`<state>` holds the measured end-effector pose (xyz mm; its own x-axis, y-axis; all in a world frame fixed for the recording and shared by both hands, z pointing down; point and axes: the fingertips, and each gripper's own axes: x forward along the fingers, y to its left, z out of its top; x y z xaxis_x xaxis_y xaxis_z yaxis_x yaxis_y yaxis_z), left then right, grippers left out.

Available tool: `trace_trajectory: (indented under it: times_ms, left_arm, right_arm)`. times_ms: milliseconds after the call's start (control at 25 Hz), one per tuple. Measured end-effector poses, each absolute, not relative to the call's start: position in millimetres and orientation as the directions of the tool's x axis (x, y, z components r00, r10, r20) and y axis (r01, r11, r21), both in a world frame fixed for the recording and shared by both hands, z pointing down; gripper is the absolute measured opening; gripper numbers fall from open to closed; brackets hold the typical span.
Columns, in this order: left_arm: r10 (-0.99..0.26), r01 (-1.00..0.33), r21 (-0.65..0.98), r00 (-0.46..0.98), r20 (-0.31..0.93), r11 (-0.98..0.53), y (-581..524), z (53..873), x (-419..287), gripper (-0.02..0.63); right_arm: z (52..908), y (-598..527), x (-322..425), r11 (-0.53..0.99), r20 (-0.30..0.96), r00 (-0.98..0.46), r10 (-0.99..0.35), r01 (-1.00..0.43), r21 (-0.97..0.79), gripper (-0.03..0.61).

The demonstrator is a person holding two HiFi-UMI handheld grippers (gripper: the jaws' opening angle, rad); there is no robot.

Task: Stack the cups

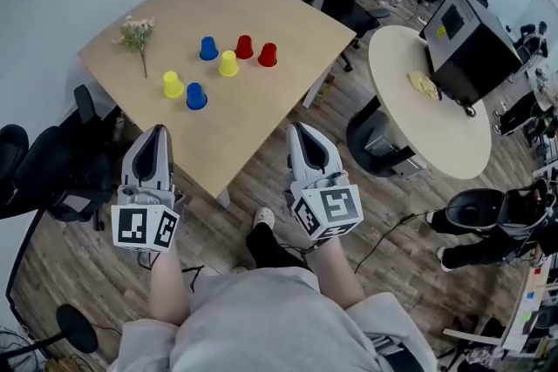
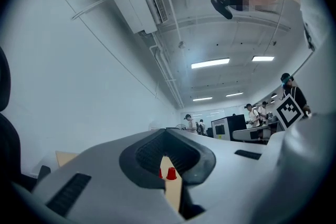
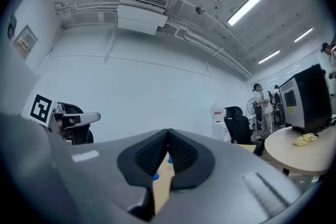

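Observation:
Six upside-down cups stand apart on the wooden table [image 1: 261, 113]: a blue cup [image 1: 207, 48], two red cups [image 1: 244, 46] [image 1: 268, 55], two yellow cups [image 1: 228, 64] [image 1: 173, 84] and another blue cup [image 1: 195, 96]. My left gripper [image 1: 158, 132] hovers shut and empty off the table's near edge. My right gripper [image 1: 299, 131] is beside it, also shut and empty. Past the closed left jaws, the left gripper view shows a red cup [image 2: 170, 174]. A blue cup [image 3: 156, 177] peeks from behind the right jaws in the right gripper view.
A dried flower sprig [image 1: 135, 35] lies at the table's far left. A round white table [image 1: 436, 135] to the right carries a black machine [image 1: 466, 43] and a yellow cloth [image 1: 424, 84]. Black office chairs [image 1: 375, 144] stand around, and people work in the background.

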<state>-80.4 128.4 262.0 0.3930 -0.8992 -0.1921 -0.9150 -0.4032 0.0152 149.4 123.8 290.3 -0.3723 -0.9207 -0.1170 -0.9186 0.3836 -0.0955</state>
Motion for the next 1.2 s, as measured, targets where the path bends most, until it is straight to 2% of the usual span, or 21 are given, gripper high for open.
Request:
trace_trajectory:
  times_ms: [640,840,1200]
  left_arm:
    - [-0.948,-0.968,0.015,0.243,-0.204,-0.251,-27.9,260.8,-47.4,0.006]
    - [-0.97,-0.978,0.011,0.205,-0.13,-0.209,-56.1,288.3,-45.6,0.006]
    - [-0.986,-0.986,0.072,0.153,0.07,-0.148,-94.4,386.2,-64.9,0.008]
  right_arm:
    - [282.1,-72.9,167.3,0.551,-0.114,-0.543,-0.832,-0.832,-0.06,0.011]
    - [306.3,-112.1,149.0,0.609,-0.059,-0.606,-0.793,-0.788,-0.091,0.011]
    - [387.0,-157.6,113.1,0.623,0.13,-0.647,-0.751,-0.76,-0.184,0.011]
